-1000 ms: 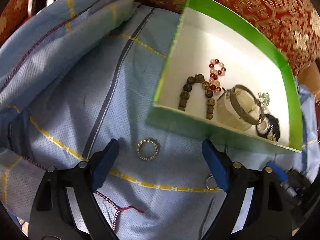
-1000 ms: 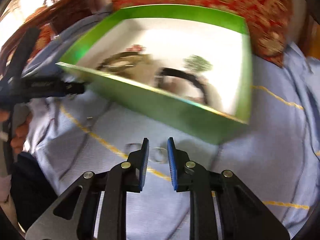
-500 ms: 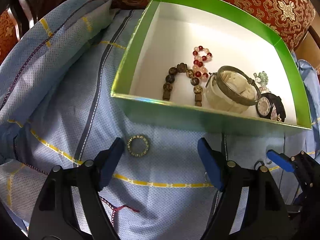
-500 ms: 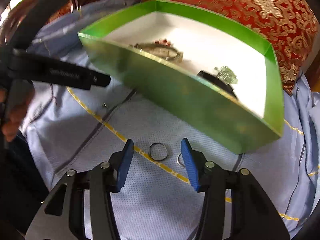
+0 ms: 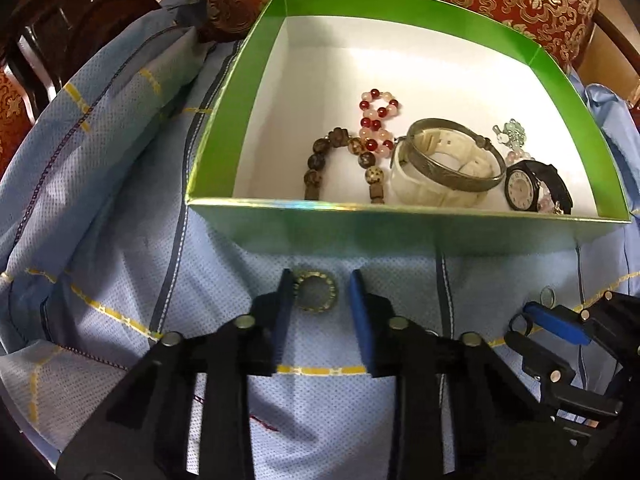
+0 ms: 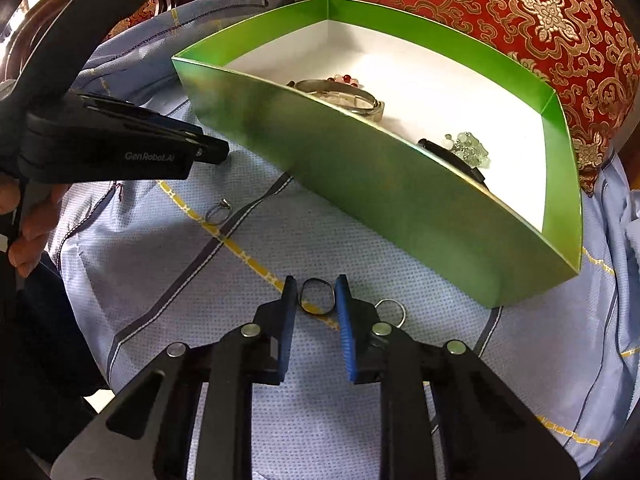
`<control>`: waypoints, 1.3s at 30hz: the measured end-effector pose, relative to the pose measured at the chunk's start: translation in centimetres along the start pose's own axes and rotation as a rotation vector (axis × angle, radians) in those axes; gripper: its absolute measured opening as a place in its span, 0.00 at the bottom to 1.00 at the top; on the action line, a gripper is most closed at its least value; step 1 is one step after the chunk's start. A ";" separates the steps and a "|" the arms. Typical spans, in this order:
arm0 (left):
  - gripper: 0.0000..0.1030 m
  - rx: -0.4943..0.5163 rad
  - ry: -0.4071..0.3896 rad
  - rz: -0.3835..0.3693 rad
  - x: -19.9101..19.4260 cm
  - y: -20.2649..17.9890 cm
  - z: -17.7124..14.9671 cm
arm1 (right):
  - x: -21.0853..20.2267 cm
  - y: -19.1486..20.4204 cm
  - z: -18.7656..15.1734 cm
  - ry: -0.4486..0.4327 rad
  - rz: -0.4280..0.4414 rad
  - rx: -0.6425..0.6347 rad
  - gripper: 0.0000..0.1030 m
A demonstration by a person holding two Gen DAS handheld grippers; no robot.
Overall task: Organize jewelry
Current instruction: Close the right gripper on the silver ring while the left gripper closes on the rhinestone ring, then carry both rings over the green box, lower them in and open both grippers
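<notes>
A green box point(image 5: 400, 236) with a white floor holds bead bracelets point(image 5: 344, 156), a metal bangle point(image 5: 456, 160) and a black watch point(image 5: 532, 188). In the left wrist view a studded gold ring point(image 5: 316, 291) lies on the blue cloth in front of the box. My left gripper point(image 5: 318, 300) straddles it, jaws narrowed, left pad touching, right pad a little apart. In the right wrist view my right gripper point(image 6: 318, 300) straddles a dark ring point(image 6: 317, 297), both pads close beside it. The box point(image 6: 400, 184) stands behind.
A thin silver ring point(image 6: 390, 312) lies just right of the right gripper. Another small silver ring point(image 6: 218, 212) lies on the cloth to the left. A red patterned cushion point(image 6: 520, 20) is behind the box. The blue cloth point(image 5: 120, 200) is folded up at left.
Both grippers have narrowed their jaws around their rings. The left gripper moved left to centre on the gold ring. The right gripper moved forward onto the dark ring.
</notes>
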State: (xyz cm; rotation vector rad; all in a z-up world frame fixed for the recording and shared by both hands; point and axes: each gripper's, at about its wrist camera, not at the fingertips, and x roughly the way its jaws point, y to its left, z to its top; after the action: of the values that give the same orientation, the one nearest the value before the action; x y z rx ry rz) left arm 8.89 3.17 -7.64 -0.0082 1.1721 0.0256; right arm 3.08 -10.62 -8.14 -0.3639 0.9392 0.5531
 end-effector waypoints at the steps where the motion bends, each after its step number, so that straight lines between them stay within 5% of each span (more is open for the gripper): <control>1: 0.20 0.003 0.002 -0.007 -0.1 0.3 0.0 | -0.1 0.0 0.0 0.000 0.001 0.002 0.21; 5: 0.23 -0.003 0.014 -0.035 -0.5 0.4 -0.3 | 0.0 -0.4 0.2 0.003 0.009 0.010 0.21; 8: 0.44 -0.032 0.026 -0.081 -0.7 1.4 -0.4 | 0.2 -0.5 0.3 0.005 0.011 0.012 0.21; 13: 0.46 -0.130 0.041 -0.129 -0.7 3.5 -0.4 | 0.3 -0.8 0.5 0.008 0.019 0.018 0.21; 23: 0.42 -0.028 0.032 -0.093 -0.3 0.4 -0.4 | 0.1 -0.5 0.4 0.007 0.008 0.004 0.21; 25: 0.20 0.011 0.024 -0.060 -0.3 -0.4 -0.4 | 0.0 -0.4 0.3 0.006 0.013 0.000 0.19; 29: 0.20 0.019 0.011 -0.087 -1.1 -0.7 -0.6 | -0.7 -0.2 0.4 -0.014 0.022 -0.005 0.19; 34: 0.20 0.020 -0.055 -0.115 -5.1 -0.1 -0.9 | -2.9 -0.4 0.7 -0.057 0.053 0.003 0.19; 39: 0.20 0.067 -0.234 -0.197 -10.1 -0.5 -0.6 | -7.6 -1.1 1.8 -0.204 0.104 0.014 0.19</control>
State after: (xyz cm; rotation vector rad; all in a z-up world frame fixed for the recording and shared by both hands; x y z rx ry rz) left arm 4.46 2.48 1.45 -0.0595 0.9331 -0.1822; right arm 1.34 -12.81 -0.75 -0.2414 0.7681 0.6657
